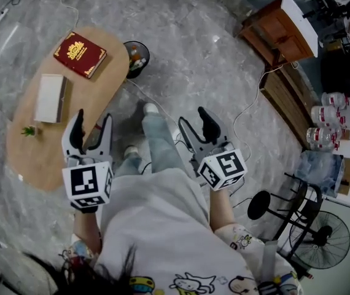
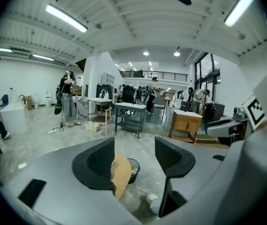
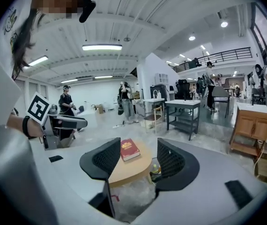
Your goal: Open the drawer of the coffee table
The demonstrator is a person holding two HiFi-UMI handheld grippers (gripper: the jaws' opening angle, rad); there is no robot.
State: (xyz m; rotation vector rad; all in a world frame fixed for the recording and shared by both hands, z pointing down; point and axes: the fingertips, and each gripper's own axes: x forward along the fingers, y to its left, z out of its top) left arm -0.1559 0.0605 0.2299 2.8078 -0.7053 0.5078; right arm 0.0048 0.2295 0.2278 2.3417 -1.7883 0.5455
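- Grey marbled floor (image 1: 212,60) fills the head view of a workshop; a person in a white printed shirt (image 1: 156,226) stands at the near edge, partly cut off by the frame.
- Left gripper (image 1: 94,118) is raised in front of the person with its jaws spread and nothing between them; its own view shows only a sliver of wooden tabletop and a black bin (image 1: 136,58) through the gap.
- Right gripper (image 1: 193,118) is held alongside, jaws likewise apart and empty, and its view looks across at the table from a distance.
- Oval wooden coffee table (image 1: 46,155) stands left of the person, clear of both grippers; only its top is seen, and its drawer cannot be made out in any view.
- On the table, going farther: a small green plant (image 1: 28,130), a white box (image 1: 50,98) and a red book (image 1: 80,54).
- Far right, a wooden cabinet (image 1: 279,32) is partly cropped.
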